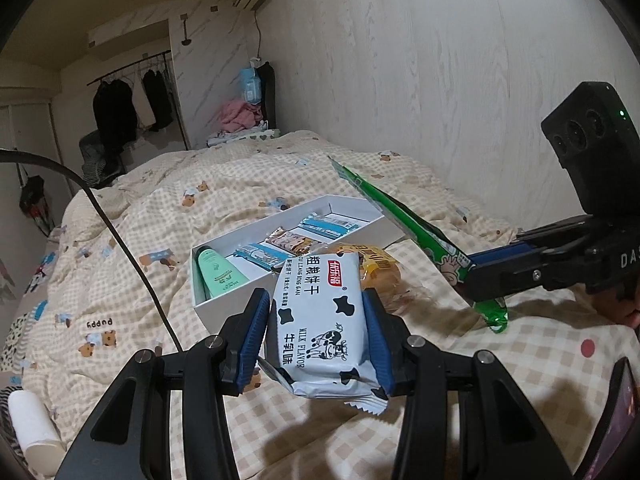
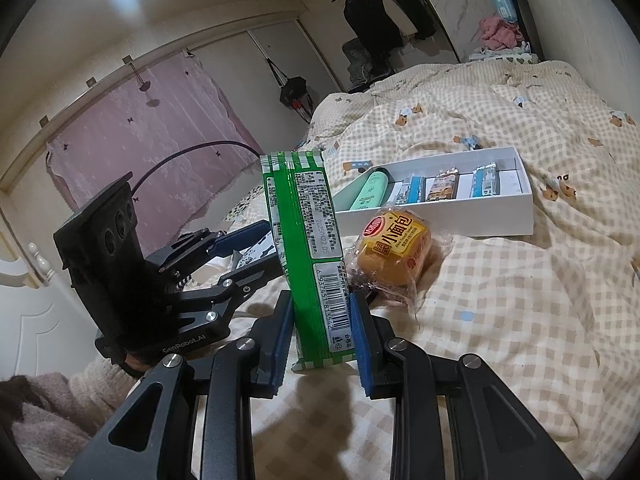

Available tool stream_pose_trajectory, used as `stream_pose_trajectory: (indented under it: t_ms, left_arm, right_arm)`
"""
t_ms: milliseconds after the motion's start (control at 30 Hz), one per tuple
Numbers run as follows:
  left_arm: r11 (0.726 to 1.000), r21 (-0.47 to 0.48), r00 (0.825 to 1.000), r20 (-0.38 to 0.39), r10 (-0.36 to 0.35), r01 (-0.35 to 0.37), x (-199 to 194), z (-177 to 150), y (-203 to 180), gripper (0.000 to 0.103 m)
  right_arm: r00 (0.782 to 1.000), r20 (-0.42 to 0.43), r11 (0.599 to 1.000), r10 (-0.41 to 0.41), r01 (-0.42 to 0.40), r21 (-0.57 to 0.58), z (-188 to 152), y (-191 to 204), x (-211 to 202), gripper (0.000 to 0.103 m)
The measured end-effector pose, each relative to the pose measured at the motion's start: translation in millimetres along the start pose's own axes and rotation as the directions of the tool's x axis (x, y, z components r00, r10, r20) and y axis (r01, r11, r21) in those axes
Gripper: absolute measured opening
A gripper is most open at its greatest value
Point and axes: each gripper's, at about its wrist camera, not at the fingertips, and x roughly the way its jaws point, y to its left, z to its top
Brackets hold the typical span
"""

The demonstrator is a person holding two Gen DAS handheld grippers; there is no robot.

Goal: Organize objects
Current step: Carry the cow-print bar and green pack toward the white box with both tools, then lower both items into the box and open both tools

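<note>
1. A bed quilt [image 1: 120, 240] with a checked bear print filled most of both views.
2. A white box [image 2: 500, 216] lay on it, holding a green tube [image 2: 372, 192] and three small snack packets [image 2: 440, 186] side by side.
3. The right gripper [image 2: 322, 336] was clamped on a long green packet [image 2: 304, 240], held upright, barcode side facing its camera.
4. The left gripper [image 1: 316, 332] pinched a white cow-print biscuit packet [image 1: 320, 316] between its blue pads, just in front of the box.
5. A small wrapped bun [image 2: 394, 252] rested on the quilt, just beside the box's near wall.
</note>
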Motion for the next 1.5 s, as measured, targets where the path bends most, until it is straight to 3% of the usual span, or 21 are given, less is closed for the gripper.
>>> stream_pose_trajectory:
  t_ms: [200,333,400,533,633,667,733,867,933,1033,1100,1200,1233,1300,1367,1500]
  left_arm:
    - [1.0,0.001,1.0,-0.006,-0.03,0.03,-2,14,2,0.051]
    - [1.0,-0.005,0.999,0.054,0.004,-0.004,-7,51,7,0.051]
    - [0.999,-0.025,0.992,0.12,0.039,-0.036,-17,68,12,0.051]
    - [0.987,-0.131,0.953,0.274,0.127,-0.094,-39,94,29,0.051]
    - [0.967,-0.18,0.915,0.33,0.233,-0.181,-46,116,31,0.051]
    - [0.965,-0.194,0.902,0.358,0.239,-0.179,-49,121,31,0.051]
    - [0.964,-0.218,0.894,0.385,0.227,-0.151,-50,131,33,0.051]
    - [0.955,-0.265,0.903,0.366,0.226,-0.131,-35,143,47,0.051]
    - [0.948,-0.297,0.912,0.348,0.218,-0.114,-21,141,57,0.051]
    - [0.934,-0.342,0.934,0.289,0.21,-0.104,13,128,74,0.051]
    - [0.919,-0.376,0.95,0.228,0.215,-0.118,37,118,82,0.051]
    - [0.9,-0.415,0.967,0.14,0.211,-0.136,71,95,93,0.051]
    - [0.891,-0.428,0.97,0.106,0.217,-0.152,83,86,97,0.043]
    - [0.88,-0.441,0.975,0.048,0.217,-0.174,101,75,102,0.041]
    - [0.88,-0.436,0.977,0.015,0.214,-0.186,114,70,101,0.04]
    - [0.905,-0.371,0.976,-0.024,0.216,-0.21,128,59,91,0.039]
  right_arm:
    - [1.0,0.022,1.0,0.009,-0.009,-0.006,9,0,-4,0.03]
    - [0.999,0.048,1.0,0.01,-0.01,-0.004,29,0,-7,0.03]
    - [0.997,0.071,1.0,0.016,-0.015,-0.01,40,2,-10,0.03]
    - [0.989,0.15,1.0,0.007,-0.002,-0.028,62,6,-18,0.03]
    - [0.961,0.274,1.0,0.023,-0.022,-0.006,75,3,-24,0.03]
    - [0.95,0.313,1.0,-0.003,0.004,-0.002,79,2,-24,0.03]
    - [0.933,0.359,0.999,-0.032,0.031,0.01,88,-1,-23,0.03]
    - [0.904,0.426,0.998,-0.034,0.007,0.064,104,-13,-15,0.03]
    - [0.88,0.473,0.997,-0.05,0.015,0.077,109,-19,-11,0.03]
    - [0.808,0.572,0.989,-0.145,0.123,0.077,102,-24,-3,0.029]
    - [0.776,0.594,0.976,-0.21,0.199,0.086,92,-31,6,0.029]
    - [0.785,0.558,0.961,-0.269,0.255,0.105,87,-44,18,0.03]
    - [0.786,0.545,0.954,-0.292,0.282,0.104,87,-47,21,0.03]
    - [0.784,0.516,0.933,-0.344,0.347,0.095,87,-51,29,0.029]
    - [0.789,0.488,0.921,-0.373,0.377,0.096,84,-57,36,0.029]
    - [0.82,0.404,0.914,-0.405,0.377,0.152,83,-75,51,0.029]
